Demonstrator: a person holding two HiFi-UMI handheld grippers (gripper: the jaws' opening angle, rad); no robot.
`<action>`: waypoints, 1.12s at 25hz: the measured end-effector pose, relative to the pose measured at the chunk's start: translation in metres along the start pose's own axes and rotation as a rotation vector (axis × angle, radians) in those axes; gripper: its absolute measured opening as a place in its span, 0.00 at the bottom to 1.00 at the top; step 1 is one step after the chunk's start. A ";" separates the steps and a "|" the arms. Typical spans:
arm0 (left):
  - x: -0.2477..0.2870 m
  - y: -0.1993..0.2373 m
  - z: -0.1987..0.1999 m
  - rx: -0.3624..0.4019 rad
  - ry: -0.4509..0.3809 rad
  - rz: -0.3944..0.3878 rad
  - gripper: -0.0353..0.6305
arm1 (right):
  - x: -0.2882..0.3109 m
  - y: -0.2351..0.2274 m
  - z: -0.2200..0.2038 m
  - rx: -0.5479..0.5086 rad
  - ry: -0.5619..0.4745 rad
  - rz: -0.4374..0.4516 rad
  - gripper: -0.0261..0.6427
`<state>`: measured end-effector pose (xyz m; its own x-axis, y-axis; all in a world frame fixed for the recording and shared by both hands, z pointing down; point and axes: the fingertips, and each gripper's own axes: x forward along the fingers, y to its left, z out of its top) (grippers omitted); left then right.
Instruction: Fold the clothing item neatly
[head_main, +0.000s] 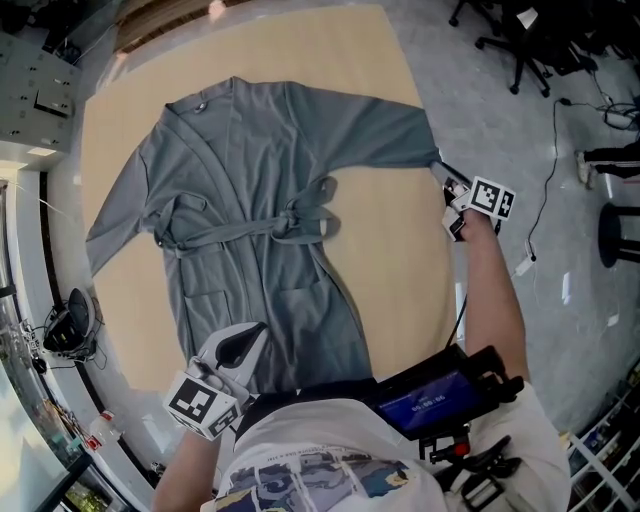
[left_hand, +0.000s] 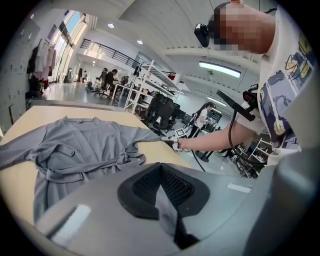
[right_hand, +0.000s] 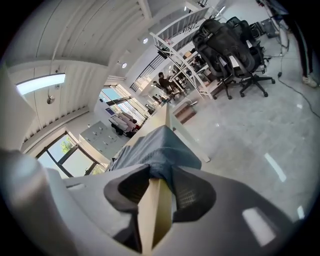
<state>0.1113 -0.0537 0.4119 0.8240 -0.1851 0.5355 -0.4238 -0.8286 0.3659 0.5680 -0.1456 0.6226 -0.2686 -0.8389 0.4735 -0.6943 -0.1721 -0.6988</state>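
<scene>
The right gripper view alone shows the right gripper (right_hand: 161, 175) grasping the robe cuff (right_hand: 161, 156) at the table edge (right_hand: 154, 217); left gripper (left_hand: 161, 170) clenched.

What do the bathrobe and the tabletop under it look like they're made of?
Bathrobe: soft, matte grey cloth, perhaps cotton; it creases and drapes limply.
Tabletop: smooth, pale tan board, probably wood or laminate; flat, even colour, no clear grain.
</scene>
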 end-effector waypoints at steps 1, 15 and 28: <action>-0.001 0.000 0.000 0.000 -0.003 0.001 0.06 | -0.002 0.000 0.002 -0.007 -0.012 -0.007 0.23; -0.027 0.014 -0.007 -0.032 -0.061 0.041 0.06 | -0.011 0.040 0.038 -0.204 -0.078 -0.083 0.08; -0.072 0.020 -0.022 -0.085 -0.153 0.094 0.06 | 0.020 0.141 0.068 -0.400 -0.085 -0.021 0.08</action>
<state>0.0355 -0.0452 0.3975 0.8242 -0.3426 0.4509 -0.5262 -0.7577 0.3860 0.5102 -0.2220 0.4973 -0.2072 -0.8798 0.4277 -0.9084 0.0107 -0.4180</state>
